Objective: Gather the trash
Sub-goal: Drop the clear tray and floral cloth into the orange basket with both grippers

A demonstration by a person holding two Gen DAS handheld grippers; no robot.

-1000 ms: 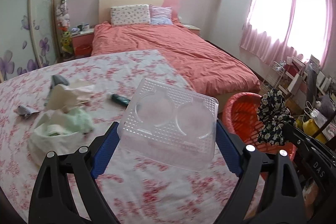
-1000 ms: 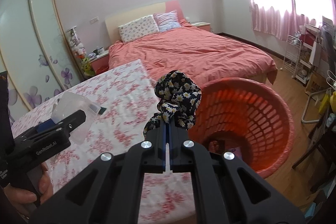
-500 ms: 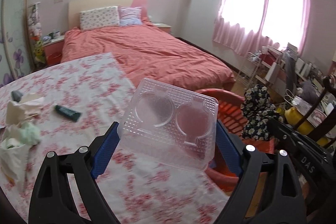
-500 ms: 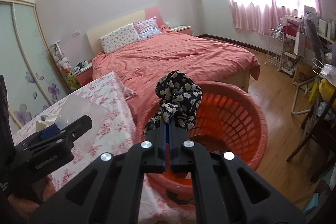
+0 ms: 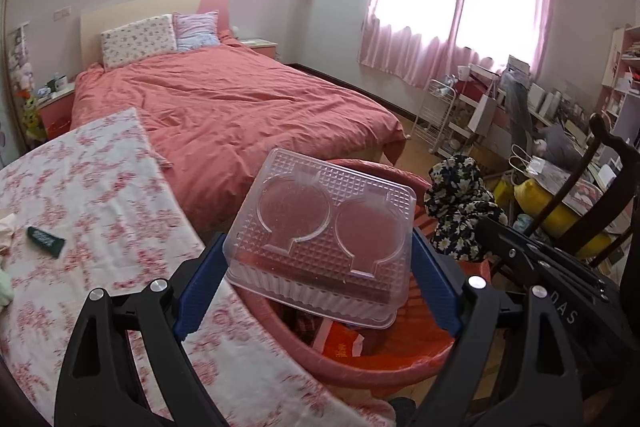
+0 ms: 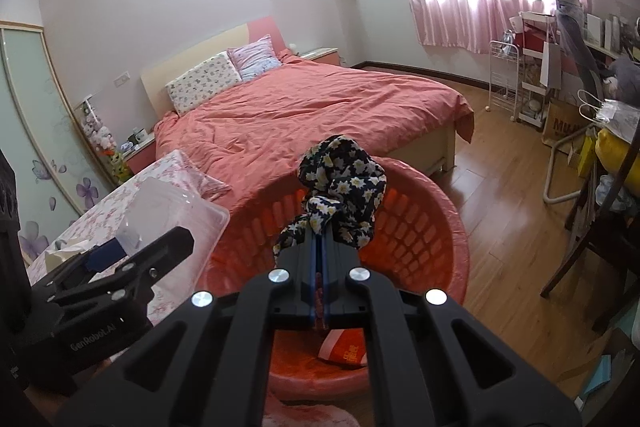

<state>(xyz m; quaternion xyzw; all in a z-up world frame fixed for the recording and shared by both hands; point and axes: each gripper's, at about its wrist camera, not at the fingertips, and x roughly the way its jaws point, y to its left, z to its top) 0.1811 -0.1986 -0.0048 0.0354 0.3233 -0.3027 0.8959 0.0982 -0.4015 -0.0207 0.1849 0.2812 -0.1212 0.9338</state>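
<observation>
My left gripper (image 5: 320, 267) is shut on a clear plastic clamshell box (image 5: 324, 227), its blue pads pressing on both sides. It holds the box over the near rim of the red basket (image 5: 360, 363). My right gripper (image 6: 318, 243) is shut on a black cloth with white daisies (image 6: 344, 179), which hangs above the red basket (image 6: 432, 227). The cloth (image 5: 460, 211) also shows at the right of the left wrist view. The clear box (image 6: 172, 211) and left gripper (image 6: 132, 259) appear at the left of the right wrist view. Red and orange wrappers (image 6: 344, 347) lie in the basket.
A table with a pink flowered cloth (image 5: 88, 211) carries a dark green tube (image 5: 46, 241) at the left. A bed with a salmon cover (image 5: 224, 115) stands behind. A dark wooden chair (image 5: 592, 195), a white rack (image 6: 504, 79) and bags crowd the right side.
Both grippers have swung right from above the table to above the basket, still carrying the box and the cloth. The crumpled trash on the table has slid out of the left view.
</observation>
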